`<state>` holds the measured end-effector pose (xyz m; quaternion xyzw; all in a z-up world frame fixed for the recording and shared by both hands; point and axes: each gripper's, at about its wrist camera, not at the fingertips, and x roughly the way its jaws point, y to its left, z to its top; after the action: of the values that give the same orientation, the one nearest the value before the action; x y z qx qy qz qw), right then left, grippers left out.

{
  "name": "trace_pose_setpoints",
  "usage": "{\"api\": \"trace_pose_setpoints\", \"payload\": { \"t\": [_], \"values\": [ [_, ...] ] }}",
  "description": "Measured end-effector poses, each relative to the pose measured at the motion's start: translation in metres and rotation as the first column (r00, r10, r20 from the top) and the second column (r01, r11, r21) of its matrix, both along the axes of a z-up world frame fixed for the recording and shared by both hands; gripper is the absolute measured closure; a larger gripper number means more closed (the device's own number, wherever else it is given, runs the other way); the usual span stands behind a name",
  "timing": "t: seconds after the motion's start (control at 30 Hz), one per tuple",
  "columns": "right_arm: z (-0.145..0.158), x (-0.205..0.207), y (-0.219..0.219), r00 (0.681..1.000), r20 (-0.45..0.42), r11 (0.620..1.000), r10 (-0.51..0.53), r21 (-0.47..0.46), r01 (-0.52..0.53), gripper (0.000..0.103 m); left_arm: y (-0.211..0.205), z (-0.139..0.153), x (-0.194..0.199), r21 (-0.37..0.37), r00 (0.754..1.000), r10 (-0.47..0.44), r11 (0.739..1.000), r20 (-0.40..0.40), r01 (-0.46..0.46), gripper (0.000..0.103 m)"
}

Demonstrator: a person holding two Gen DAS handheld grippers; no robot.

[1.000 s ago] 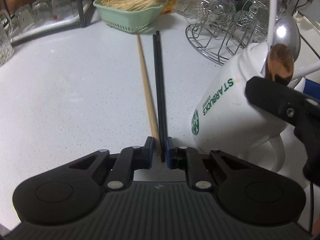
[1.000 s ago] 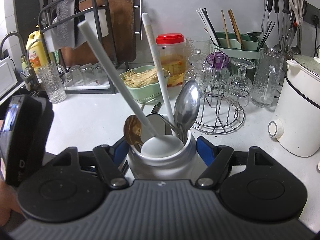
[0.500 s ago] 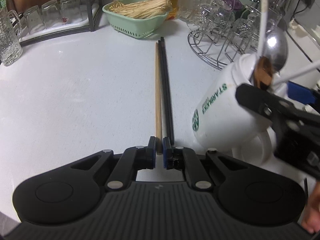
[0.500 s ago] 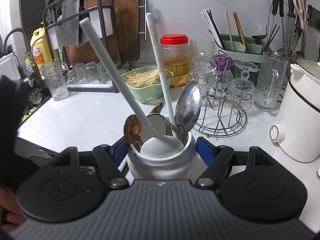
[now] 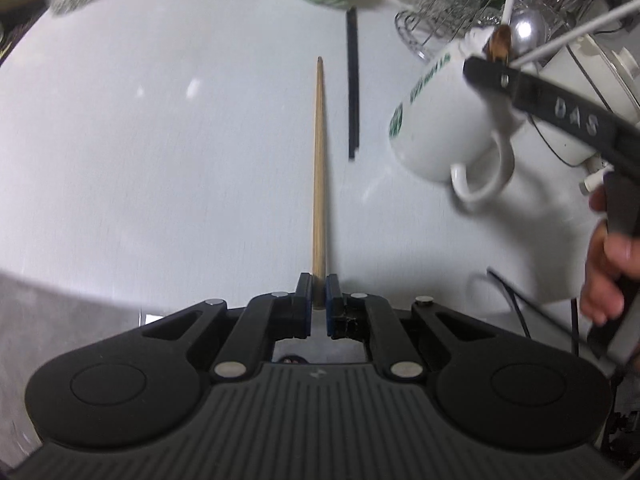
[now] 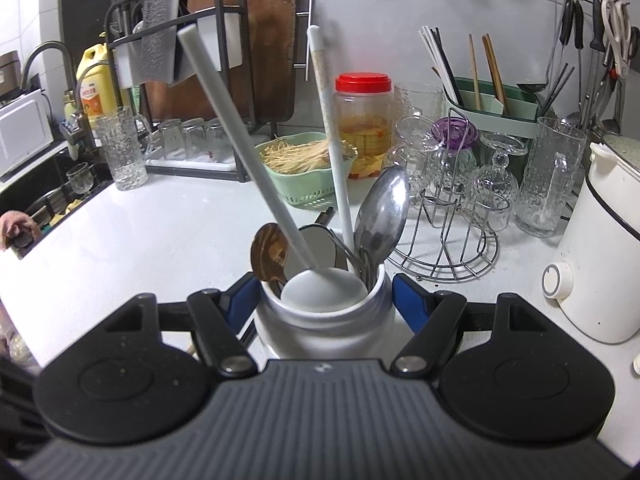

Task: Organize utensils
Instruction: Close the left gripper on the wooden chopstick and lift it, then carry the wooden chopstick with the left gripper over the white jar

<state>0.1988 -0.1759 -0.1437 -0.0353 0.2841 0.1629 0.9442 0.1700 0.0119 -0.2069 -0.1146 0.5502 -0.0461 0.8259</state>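
My left gripper (image 5: 319,305) is shut on the thick end of a wooden chopstick (image 5: 319,168), which points straight ahead above the white counter. A black chopstick (image 5: 353,80) lies on the counter to its right. My right gripper (image 6: 324,292) is shut on a white Starbucks mug (image 6: 320,320), also seen tilted and lifted in the left wrist view (image 5: 444,120). The mug holds a white ladle (image 6: 248,152), a white-handled utensil (image 6: 332,132), a steel spoon (image 6: 382,216) and a wooden spoon (image 6: 270,252).
A green basket of sticks (image 6: 304,168), a red-lidded jar (image 6: 364,128), a wire glass rack (image 6: 452,216), a glass pitcher (image 6: 548,176), a white cooker (image 6: 600,260), a dish rack with glasses (image 6: 188,136) and a sink (image 6: 44,196) ring the counter.
My left gripper has lifted the wooden chopstick and pulled back; the black chopstick stayed on the counter. The mug in my right gripper has risen and tilted.
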Motion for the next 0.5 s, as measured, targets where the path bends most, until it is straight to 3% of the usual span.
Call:
{"api": "trace_pose_setpoints", "payload": {
  "t": [0.47, 0.5],
  "values": [
    [-0.001, 0.0, -0.006, 0.999, 0.0, 0.999, 0.047, 0.004, -0.047, 0.028, -0.005, -0.009, -0.037, -0.039, 0.995, 0.071, 0.996, -0.071, -0.074, 0.095],
    [-0.001, 0.0, -0.006, 0.999, 0.0, 0.999, 0.049, 0.002, -0.049, 0.024, -0.004, -0.011, -0.038, -0.043, 0.994, 0.078, 0.996, -0.078, -0.082, 0.095]
  ]
}}
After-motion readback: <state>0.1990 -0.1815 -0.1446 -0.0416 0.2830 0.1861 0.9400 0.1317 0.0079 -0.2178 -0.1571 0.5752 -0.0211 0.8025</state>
